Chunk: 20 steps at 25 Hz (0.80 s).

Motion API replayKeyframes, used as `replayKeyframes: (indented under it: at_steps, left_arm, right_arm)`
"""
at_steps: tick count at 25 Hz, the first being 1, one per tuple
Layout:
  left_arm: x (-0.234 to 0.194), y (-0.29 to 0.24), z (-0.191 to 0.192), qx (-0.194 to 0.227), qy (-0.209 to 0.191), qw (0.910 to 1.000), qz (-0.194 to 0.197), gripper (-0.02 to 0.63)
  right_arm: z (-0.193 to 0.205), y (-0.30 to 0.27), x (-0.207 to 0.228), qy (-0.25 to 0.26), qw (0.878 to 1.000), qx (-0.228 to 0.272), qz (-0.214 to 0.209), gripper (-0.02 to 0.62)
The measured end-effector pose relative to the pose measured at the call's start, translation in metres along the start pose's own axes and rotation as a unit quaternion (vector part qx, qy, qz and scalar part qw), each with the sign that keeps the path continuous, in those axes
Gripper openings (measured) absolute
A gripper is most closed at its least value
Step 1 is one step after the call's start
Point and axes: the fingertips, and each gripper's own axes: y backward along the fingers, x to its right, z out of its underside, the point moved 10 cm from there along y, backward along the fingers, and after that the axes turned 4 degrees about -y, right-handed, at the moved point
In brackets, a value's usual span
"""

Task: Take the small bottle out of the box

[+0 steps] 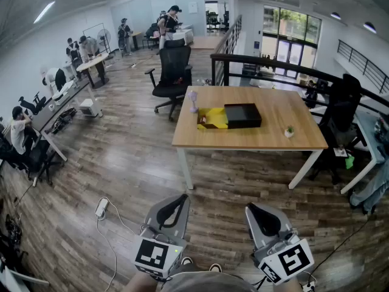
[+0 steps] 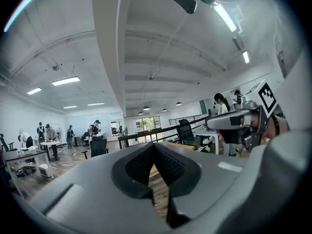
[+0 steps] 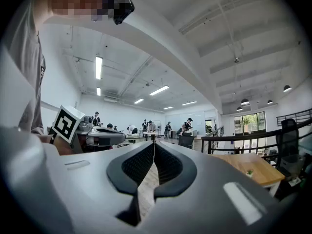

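Two grippers sit right at the bottom of the head view, held level over the wood floor: the left gripper (image 1: 182, 198) has its claw pinched fully together with nothing in it, and the right gripper (image 1: 253, 207) is the same, pads meeting at the tips and empty. Just left of them a white power strip (image 1: 101, 207) lies on the floor with its cable trailing off. Further out, well apart from both grippers, is the wooden table (image 1: 267, 140) on white legs. The black box (image 1: 243, 115) lies flat around the middle of it, its left side touching a yellow bag-like thing (image 1: 214, 119). The small bottle itself I can't make out from here. A little pale pinkish object (image 1: 193, 100) stands near the table's far-left corner, too small to identify, and a tiny potted plant (image 1: 289, 131) sits off to the box's right, closer to the front edge. Behind the table there's a black office chair (image 1: 172, 72) and a dark railing (image 1: 273, 62). Way back on the left, several people (image 1: 85, 47) stand or sit around desks.
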Motion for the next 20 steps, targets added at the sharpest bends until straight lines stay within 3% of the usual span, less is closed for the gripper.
replayKeyframes:
  at_steps: [13, 20]
  left_arm:
    - [0.011, 0.002, 0.004, -0.006, 0.02, 0.9998, -0.002, 0.0]
    - [0.015, 0.008, -0.002, 0.041, 0.038, 0.9984, -0.006, 0.008]
  right_arm:
    - [0.011, 0.01, 0.0, -0.006, 1.0, -0.017, -0.006, 0.013]
    - [0.009, 0.014, 0.008, -0.008, 1.0, -0.017, -0.01, 0.014]
